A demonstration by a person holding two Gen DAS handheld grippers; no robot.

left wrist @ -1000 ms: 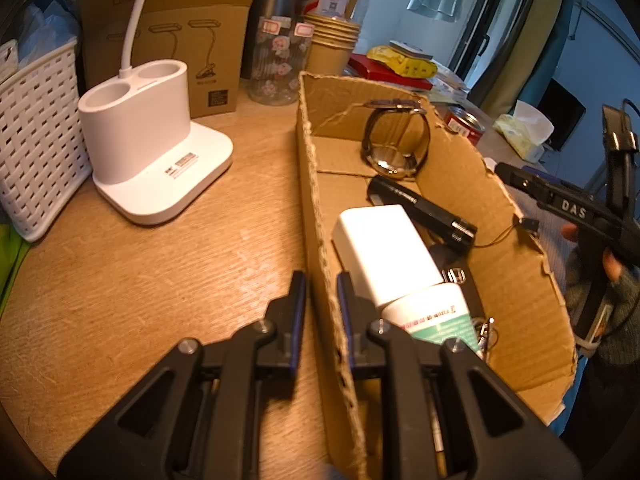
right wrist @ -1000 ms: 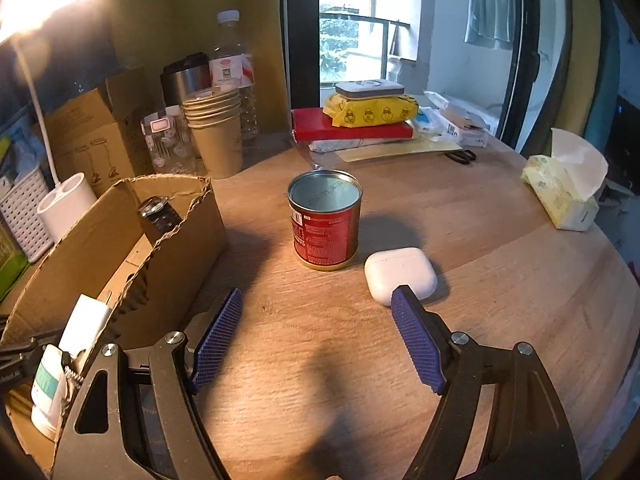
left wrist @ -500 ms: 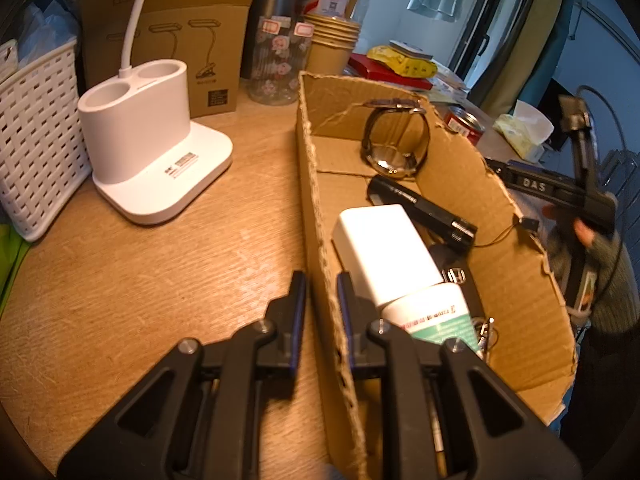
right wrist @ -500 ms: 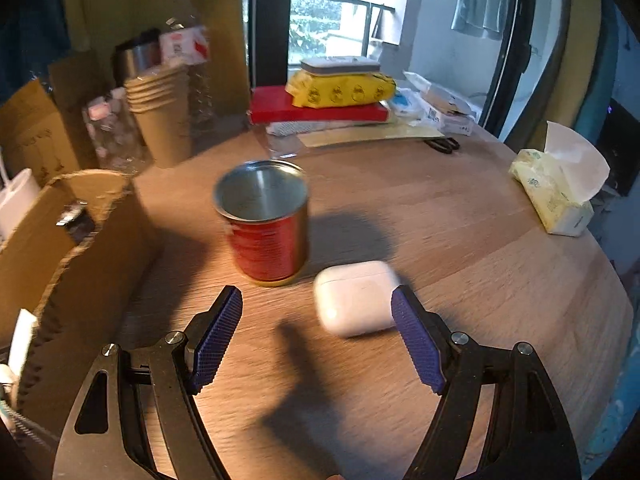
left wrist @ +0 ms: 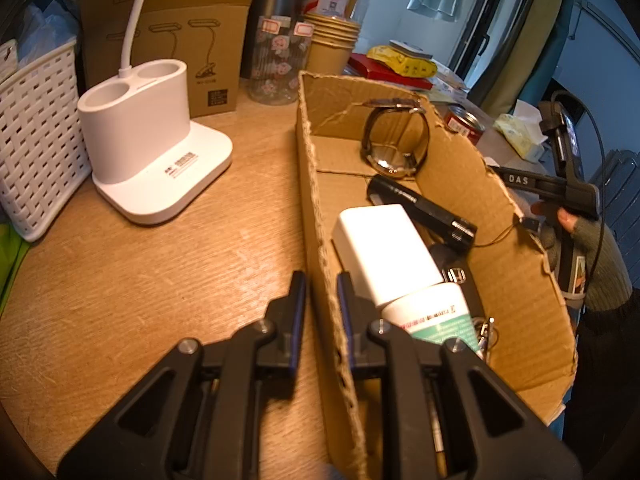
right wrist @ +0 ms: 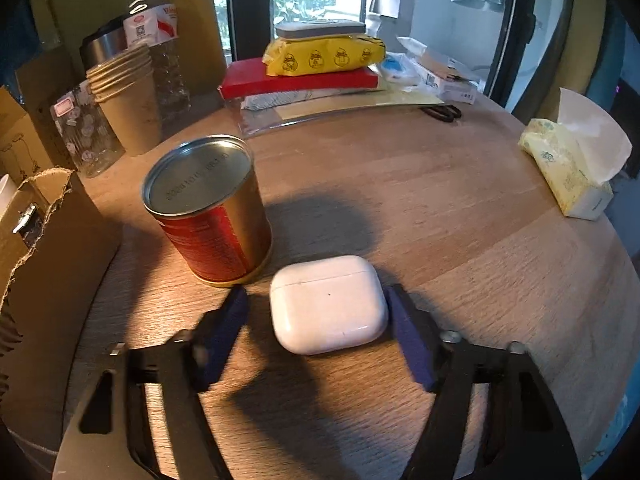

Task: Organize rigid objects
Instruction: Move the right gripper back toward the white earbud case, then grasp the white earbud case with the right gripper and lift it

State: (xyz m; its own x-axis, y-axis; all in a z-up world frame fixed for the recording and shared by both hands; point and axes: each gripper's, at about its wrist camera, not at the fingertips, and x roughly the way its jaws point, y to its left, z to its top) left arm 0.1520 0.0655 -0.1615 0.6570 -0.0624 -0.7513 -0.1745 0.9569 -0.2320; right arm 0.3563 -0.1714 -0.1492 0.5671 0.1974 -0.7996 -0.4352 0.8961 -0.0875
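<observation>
Round wooden table (right wrist: 460, 200) | torn cardboard box (left wrist: 472, 184) part-filled | left gripper (left wrist: 321, 300) fingers pinching box wall | right gripper (right wrist: 320, 320) fingers spread round white earbud case (right wrist: 328, 304), ungrasped | red tin can (right wrist: 212, 208) left out

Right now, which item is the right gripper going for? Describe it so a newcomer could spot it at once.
On the round wooden table, find the upright red tin can beside the torn cardboard box. Just in front of the can lies a white earbuds case, between the open jaws of the right gripper. It alone is small, smooth, white and pebble-shaped.
</observation>
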